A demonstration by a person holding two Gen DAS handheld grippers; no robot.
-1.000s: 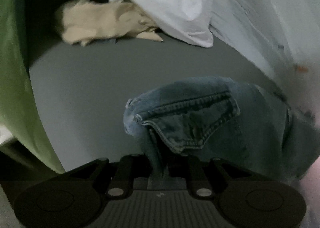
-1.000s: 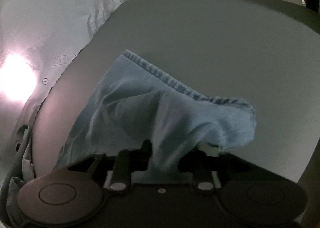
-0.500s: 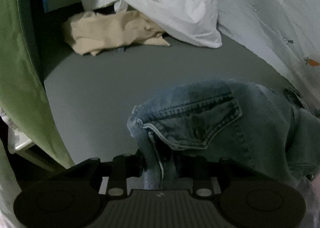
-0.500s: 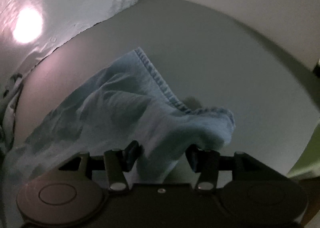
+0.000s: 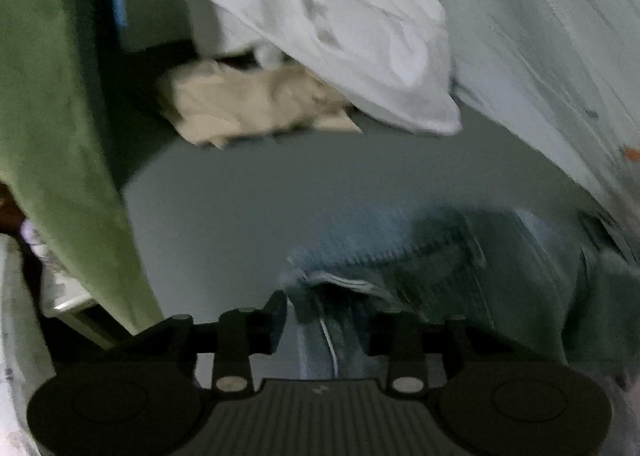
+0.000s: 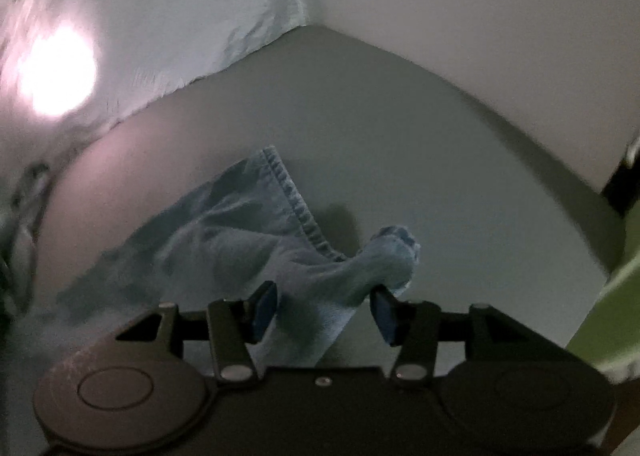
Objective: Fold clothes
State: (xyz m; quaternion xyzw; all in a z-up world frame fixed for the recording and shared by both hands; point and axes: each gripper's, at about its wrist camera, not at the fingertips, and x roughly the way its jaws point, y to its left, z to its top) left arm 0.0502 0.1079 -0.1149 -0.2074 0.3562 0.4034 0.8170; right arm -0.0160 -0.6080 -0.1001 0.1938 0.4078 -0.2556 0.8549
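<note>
Blue denim jeans [image 5: 480,280] lie bunched on a grey bed surface [image 5: 280,196]. The left wrist view is blurred; a back pocket shows just ahead of my left gripper [image 5: 326,320], which is shut on a thick fold of the denim. In the right wrist view a leg of the jeans [image 6: 224,248] with a stitched hem rises off the grey surface [image 6: 400,136]. My right gripper [image 6: 322,308] is shut on a twisted bunch of it, and the bunch's tip sticks out to the right.
A white garment [image 5: 340,28] and a beige one [image 5: 248,104] lie piled at the far end. Carrot-print fabric [image 5: 560,56] [image 6: 160,16] runs along one side, with a bright glare spot [image 6: 56,68]. Green cloth [image 5: 60,116] [image 6: 608,316] hangs at the bed's edge. A pale wall [image 6: 480,16] stands behind.
Both grippers have kept their hold on the denim while swinging. The left view has shifted and blurred, with the pocket lower and nearer. The right view has turned toward the bed's corner, twisting the hem upright.
</note>
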